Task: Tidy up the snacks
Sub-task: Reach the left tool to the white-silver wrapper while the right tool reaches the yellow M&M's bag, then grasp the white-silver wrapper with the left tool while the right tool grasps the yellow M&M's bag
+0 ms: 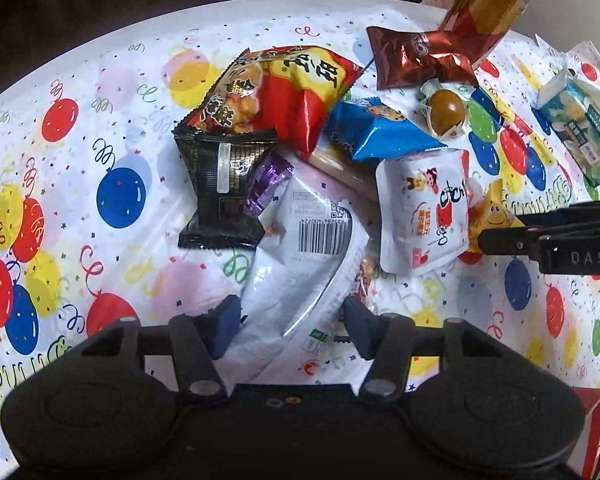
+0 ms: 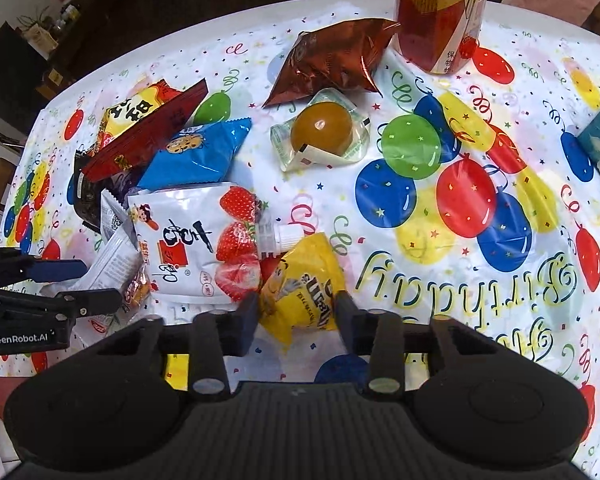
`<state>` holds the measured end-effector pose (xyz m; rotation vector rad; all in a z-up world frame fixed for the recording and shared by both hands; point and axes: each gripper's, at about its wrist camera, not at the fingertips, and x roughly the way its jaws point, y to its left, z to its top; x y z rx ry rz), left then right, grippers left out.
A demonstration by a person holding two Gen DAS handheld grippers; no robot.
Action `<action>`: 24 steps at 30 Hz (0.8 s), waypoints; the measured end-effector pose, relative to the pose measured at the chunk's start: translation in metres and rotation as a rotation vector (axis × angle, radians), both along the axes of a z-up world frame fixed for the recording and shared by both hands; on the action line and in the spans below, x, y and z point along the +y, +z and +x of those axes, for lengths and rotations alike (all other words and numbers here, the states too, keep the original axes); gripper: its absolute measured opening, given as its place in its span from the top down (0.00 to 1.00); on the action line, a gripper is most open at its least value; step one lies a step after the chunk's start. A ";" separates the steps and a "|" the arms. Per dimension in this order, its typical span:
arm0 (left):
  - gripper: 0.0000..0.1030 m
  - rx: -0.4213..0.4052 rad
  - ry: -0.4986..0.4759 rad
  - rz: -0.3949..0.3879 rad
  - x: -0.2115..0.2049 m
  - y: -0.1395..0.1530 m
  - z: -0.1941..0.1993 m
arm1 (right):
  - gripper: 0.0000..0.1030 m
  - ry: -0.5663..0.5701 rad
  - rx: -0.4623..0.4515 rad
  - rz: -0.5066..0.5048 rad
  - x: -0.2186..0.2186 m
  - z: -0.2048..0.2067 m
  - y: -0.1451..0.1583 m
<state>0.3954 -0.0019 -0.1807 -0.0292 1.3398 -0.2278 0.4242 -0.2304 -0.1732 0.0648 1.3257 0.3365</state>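
Observation:
A heap of snack packets lies on the balloon-print tablecloth [image 1: 100, 160]. My left gripper [image 1: 292, 330] is open, its fingers on either side of the near end of a white-and-silver packet with a barcode [image 1: 300, 264]. Beside it lie a black packet [image 1: 220, 192], a red-yellow bag [image 1: 284, 88], a blue cookie packet [image 1: 376, 132] and a white strawberry pouch [image 2: 192, 240]. My right gripper [image 2: 296, 318] is open and closely straddles a yellow candy packet [image 2: 300, 280]. Each gripper also shows in the other's view: the right gripper [image 1: 496, 228] and the left gripper [image 2: 88, 284].
A brown foil bag [image 2: 332, 60] and a sealed brown jelly cup [image 2: 324, 132] lie farther back. A tall red-gold bottle [image 2: 440, 12] stands at the far edge. A teal box [image 1: 580, 128] sits at the right. A red box corner [image 1: 592, 420] shows near the table's front.

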 end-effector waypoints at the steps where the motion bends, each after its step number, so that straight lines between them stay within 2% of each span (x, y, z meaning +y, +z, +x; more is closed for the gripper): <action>1: 0.58 -0.001 0.004 -0.006 0.001 0.001 0.000 | 0.64 0.000 -0.003 -0.001 0.000 -0.001 0.000; 5: 0.78 -0.004 0.025 -0.024 0.004 0.005 -0.001 | 0.68 -0.010 -0.021 -0.006 -0.002 -0.003 0.005; 7: 0.81 -0.015 0.031 -0.029 0.004 0.010 -0.003 | 0.69 -0.017 -0.026 0.002 -0.004 -0.006 0.009; 17: 0.84 -0.053 0.079 -0.016 0.016 0.036 -0.020 | 0.70 -0.012 -0.078 0.029 -0.014 -0.031 0.050; 24: 0.84 -0.096 0.124 -0.035 0.028 0.070 -0.040 | 0.70 0.008 -0.121 0.066 -0.019 -0.062 0.093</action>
